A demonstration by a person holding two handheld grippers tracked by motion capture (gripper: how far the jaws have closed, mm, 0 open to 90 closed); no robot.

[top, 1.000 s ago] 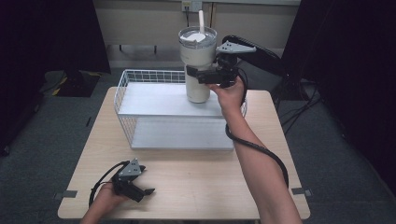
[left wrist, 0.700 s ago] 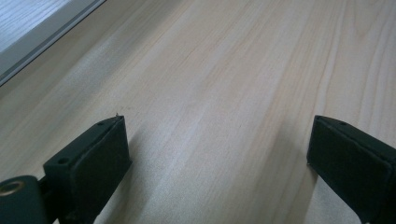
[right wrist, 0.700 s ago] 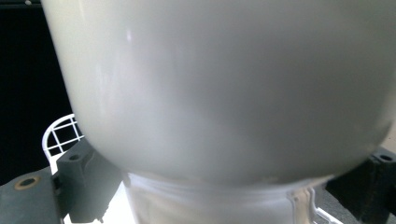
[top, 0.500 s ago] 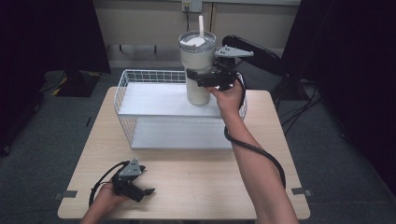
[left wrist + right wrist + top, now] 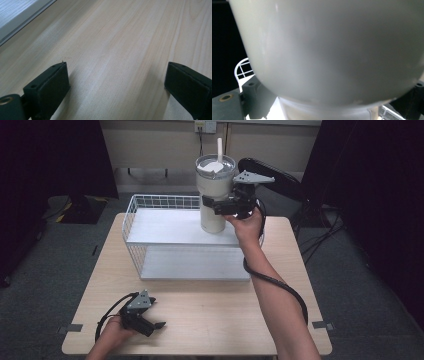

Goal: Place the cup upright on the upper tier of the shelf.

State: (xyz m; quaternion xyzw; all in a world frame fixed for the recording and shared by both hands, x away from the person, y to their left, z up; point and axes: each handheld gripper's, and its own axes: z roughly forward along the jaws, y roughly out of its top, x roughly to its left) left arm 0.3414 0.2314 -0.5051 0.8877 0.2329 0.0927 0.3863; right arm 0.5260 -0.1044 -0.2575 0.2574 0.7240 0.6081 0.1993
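Note:
A tall off-white tumbler (image 5: 214, 195) with a clear lid and a white straw stands upright at the back right of the rack's upper shelf (image 5: 165, 227), its base at or just above the surface. My right gripper (image 5: 218, 210) is shut on the tumbler's lower body from the right. In the right gripper view the tumbler (image 5: 332, 50) sits close up between the two black jaws of the right gripper (image 5: 335, 102). My left gripper (image 5: 154, 326) lies on the wooden table (image 5: 215, 315) at the front left, open, with bare wood between the jaws of the left gripper (image 5: 116, 85).
The white wire rack (image 5: 131, 215) has mesh walls at its left and back and a lower shelf (image 5: 195, 265). A cable (image 5: 280, 287) trails from the right gripper along the forearm. Dark floor and a black chair (image 5: 280, 175) lie beyond the table.
The right gripper has lowered the tumbler slightly toward the rack's upper shelf. The left gripper has stayed still on the table.

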